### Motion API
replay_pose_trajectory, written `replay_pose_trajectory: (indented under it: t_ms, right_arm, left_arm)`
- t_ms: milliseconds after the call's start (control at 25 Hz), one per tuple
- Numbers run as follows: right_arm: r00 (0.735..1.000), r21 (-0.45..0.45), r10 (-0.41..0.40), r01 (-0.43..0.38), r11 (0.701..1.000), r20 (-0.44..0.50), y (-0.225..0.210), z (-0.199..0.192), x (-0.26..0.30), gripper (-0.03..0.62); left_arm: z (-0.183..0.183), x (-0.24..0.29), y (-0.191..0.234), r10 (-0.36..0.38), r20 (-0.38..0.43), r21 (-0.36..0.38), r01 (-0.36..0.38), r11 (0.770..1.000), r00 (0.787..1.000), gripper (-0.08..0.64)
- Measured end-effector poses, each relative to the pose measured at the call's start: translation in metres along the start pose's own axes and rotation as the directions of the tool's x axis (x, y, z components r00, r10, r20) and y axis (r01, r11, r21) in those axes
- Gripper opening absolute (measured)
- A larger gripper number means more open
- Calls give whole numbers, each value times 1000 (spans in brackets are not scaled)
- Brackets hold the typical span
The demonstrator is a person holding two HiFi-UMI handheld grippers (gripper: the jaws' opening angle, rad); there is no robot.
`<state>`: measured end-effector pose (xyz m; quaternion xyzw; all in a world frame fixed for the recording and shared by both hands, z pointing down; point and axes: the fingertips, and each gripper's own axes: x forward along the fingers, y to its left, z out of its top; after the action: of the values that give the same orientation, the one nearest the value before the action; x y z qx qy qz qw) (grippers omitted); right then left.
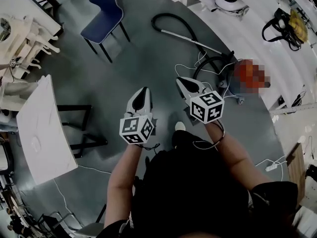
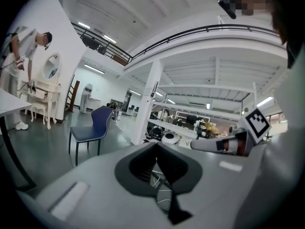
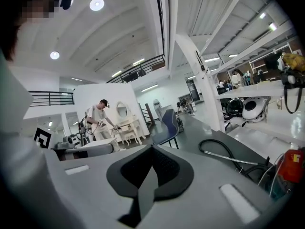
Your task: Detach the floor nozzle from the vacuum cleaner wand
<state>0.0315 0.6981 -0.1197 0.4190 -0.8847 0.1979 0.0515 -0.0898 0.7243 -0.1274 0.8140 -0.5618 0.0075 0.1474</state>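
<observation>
The vacuum lies on the grey floor ahead of me. Its black hose (image 1: pixel 167 18) loops at the far end, and the metal wand (image 1: pixel 190 39) runs from it toward a red canister (image 3: pixel 291 165) by the right shelving. The hose (image 3: pixel 215 147) and wand (image 3: pixel 240 161) also show in the right gripper view. I cannot make out the floor nozzle. My left gripper (image 1: pixel 144 89) and right gripper (image 1: pixel 181 80) are held side by side in the air short of the wand, both shut with nothing in them. The left gripper (image 2: pixel 156 146) and right gripper (image 3: pixel 152 148) show their jaws closed together.
A blue chair (image 1: pixel 106 14) stands beyond the left gripper. A white table (image 1: pixel 44 128) is at the left. White shelving (image 1: pixel 257 14) with a round appliance (image 1: pixel 229 0) and a black bag (image 1: pixel 282 26) lines the right. White cables (image 1: pixel 198 66) lie by the wand. A person (image 3: pixel 97 116) stands at a dressing table.
</observation>
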Motion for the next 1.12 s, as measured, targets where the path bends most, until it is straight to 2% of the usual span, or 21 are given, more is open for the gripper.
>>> replay_pose_trajectory:
  t_ms: [400,760,1120]
  right_arm:
    - [999,-3,24,-24,1000,-36,-57,23,61,-2]
    - [999,23,-4,5,1000,-46,-91,31,97,-3]
    - [995,38,-90,92,995,-37,-120,48,153,-3]
  left_arm:
    - [12,93,17,4,-15,-16,-4,1000,1000,11]
    - [11,142,32,-14,-46,-15,13,1000,999,11]
    - [26,209,64,-118,-67,10,119,993,991,11]
